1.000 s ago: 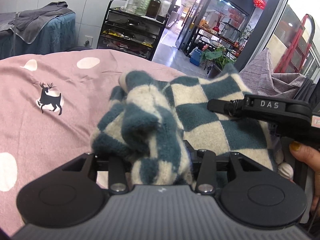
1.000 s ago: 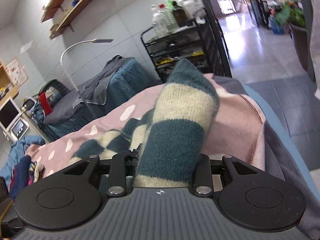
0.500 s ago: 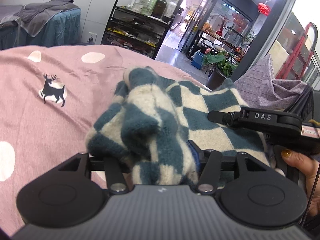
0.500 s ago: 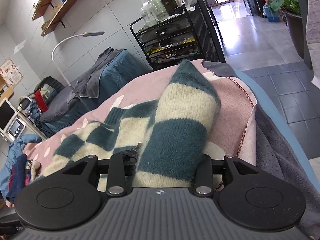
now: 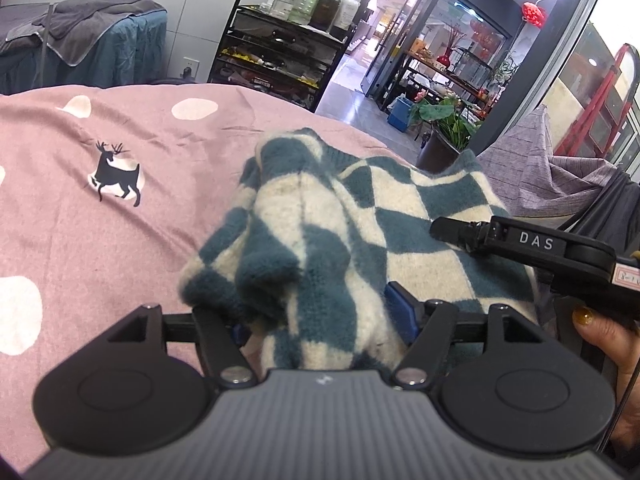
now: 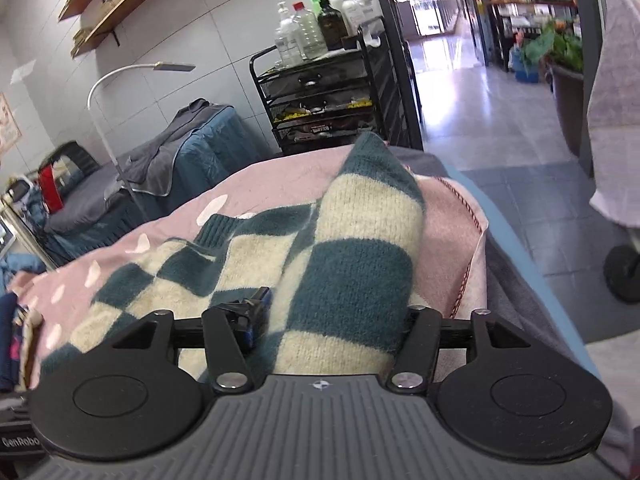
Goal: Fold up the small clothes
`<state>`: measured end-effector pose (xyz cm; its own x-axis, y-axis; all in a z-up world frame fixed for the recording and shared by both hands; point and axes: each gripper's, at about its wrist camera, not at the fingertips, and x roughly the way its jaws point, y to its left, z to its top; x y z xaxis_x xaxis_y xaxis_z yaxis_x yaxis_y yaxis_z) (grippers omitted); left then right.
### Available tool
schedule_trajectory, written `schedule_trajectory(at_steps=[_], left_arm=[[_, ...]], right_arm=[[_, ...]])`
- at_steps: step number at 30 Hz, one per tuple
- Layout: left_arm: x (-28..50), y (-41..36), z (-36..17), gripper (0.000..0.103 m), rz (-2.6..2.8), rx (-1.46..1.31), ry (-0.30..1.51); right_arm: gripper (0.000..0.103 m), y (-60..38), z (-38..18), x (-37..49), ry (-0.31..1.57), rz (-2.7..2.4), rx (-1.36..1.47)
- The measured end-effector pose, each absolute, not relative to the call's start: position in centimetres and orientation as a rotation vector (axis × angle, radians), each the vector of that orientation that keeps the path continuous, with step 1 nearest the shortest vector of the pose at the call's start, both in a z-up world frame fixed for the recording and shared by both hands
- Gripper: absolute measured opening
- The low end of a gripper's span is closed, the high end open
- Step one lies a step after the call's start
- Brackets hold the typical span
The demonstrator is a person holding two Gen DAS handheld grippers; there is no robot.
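Left claw (image 5: 320, 320): it is closing on a bunched fold of the checkered sweater (image 5: 420, 216); the knit is filling the gap between both fingers, so the jaws are standing only as far apart as the cloth allows.
Right claw (image 6: 332, 320): it is gripping a thick roll of the same sweater (image 6: 352, 264), with the fabric packed between its fingers and rising forward out of them.
Right claw as seen from the left wrist (image 5: 520, 244): it is lying over the flat part of the sweater, held by the person's right hand (image 5: 608, 344).
Sweater position: it is lying on the pink bedspread (image 5: 100, 240), near the edge of the bed that faces the open floor; the deer print (image 5: 116, 178) is sitting well apart from it.
Change over the last second: both claws are keeping their grip, and the sweater is spreading wider over the bedspread in the right wrist view, with more checkered surface showing flat to the left of the gripped roll. In the left wrist view the raised bundle is sitting slightly farther from the lens.
Meaning for the task: the garment is probably being drawn out and laid down ahead of a fold; no finished fold is showing yet.
Risk: the thick knit is likely springing back and bunching if either grip is released early.
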<state>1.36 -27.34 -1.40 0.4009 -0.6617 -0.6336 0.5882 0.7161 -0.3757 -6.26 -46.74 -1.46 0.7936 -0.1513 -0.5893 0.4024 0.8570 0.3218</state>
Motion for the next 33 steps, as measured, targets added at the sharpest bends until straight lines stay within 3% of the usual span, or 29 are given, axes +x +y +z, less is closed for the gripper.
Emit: schedule_trajectory(at_steps=[4, 11, 15, 17, 19, 21, 22, 29, 33], left_arm=[[1.2, -26.9, -1.1, 0.067, -0.799, -0.078, 0.841], [-0.2, -24.1, 0.3, 0.077, -0.720, -0.007, 0.753], [-1.6, -22.4, 2.7, 0.075, -0.634, 0.042, 0.567], [-1.9, -22.1, 4.0, 0.069, -0.678, 0.034, 0.504], [-2.0, -22.7, 5.0, 0.065, -0.757, 0.033, 0.510], [-2.4, -23.7, 5.1, 0.062, -0.799, 0.059, 0.515], [-2.7, -24.2, 4.9, 0.062, -0.817, 0.076, 0.519], [-3.3, -26.6, 1.1, 0.061, -0.817, 0.187, 0.615], [-2.7, -26.8, 0.0, 0.067, -0.814, 0.191, 0.637]], right_arm=[[0.095, -46.4, -0.8, -6.9, 0.584, -0.325, 0.404], [0.095, -44.3, 1.3, -9.9, 0.535, -0.354, 0.246], [0.095, -42.2, 2.8, -11.8, 0.451, -0.336, 0.118], [0.094, -41.3, 3.0, -12.1, 0.452, -0.279, 0.068], [0.087, -40.4, 2.9, -11.9, 0.483, -0.246, 0.030], [0.063, -39.9, 2.5, -11.7, 0.504, -0.241, 0.010], [0.059, -39.7, 2.3, -11.6, 0.514, -0.245, 0.012], [0.056, -39.6, 0.5, -11.4, 0.572, -0.246, 0.059], [0.057, -39.2, -0.3, -11.6, 0.577, -0.253, 0.079]])
